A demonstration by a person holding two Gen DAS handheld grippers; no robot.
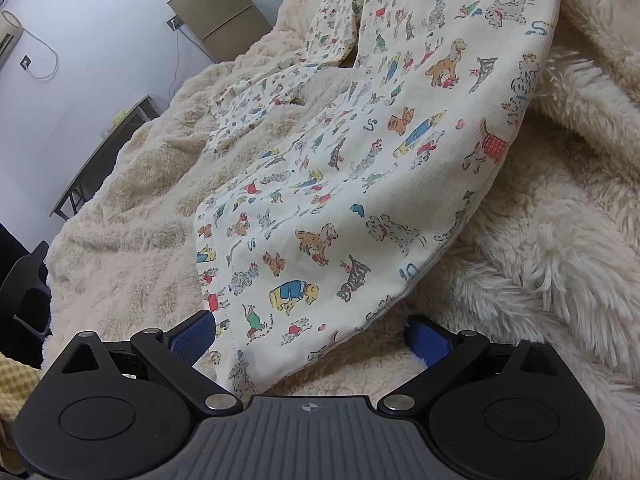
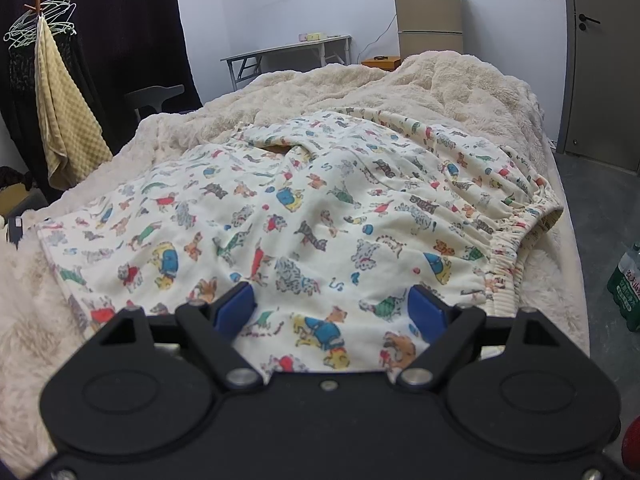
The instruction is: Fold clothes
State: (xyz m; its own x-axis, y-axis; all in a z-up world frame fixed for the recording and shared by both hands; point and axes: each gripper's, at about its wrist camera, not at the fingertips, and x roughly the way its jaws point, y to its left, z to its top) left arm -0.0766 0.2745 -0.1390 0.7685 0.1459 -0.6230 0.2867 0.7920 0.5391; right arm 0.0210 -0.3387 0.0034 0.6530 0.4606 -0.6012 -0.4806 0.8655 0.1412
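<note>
A cream garment printed with colourful dogs lies spread on a fluffy cream blanket. In the left wrist view its near hem runs between the blue pads of my left gripper, whose jaws stand wide apart without pressing the cloth. The right wrist view shows the same garment with its elastic waistband at the right. My right gripper hovers over the garment's near edge, jaws wide apart, with cloth lying between the pads but not pinched.
The bed's right edge drops to a grey floor with a pack of bottles. A small fridge, a folding table, a chair and a rack with a yellow towel stand beyond the bed.
</note>
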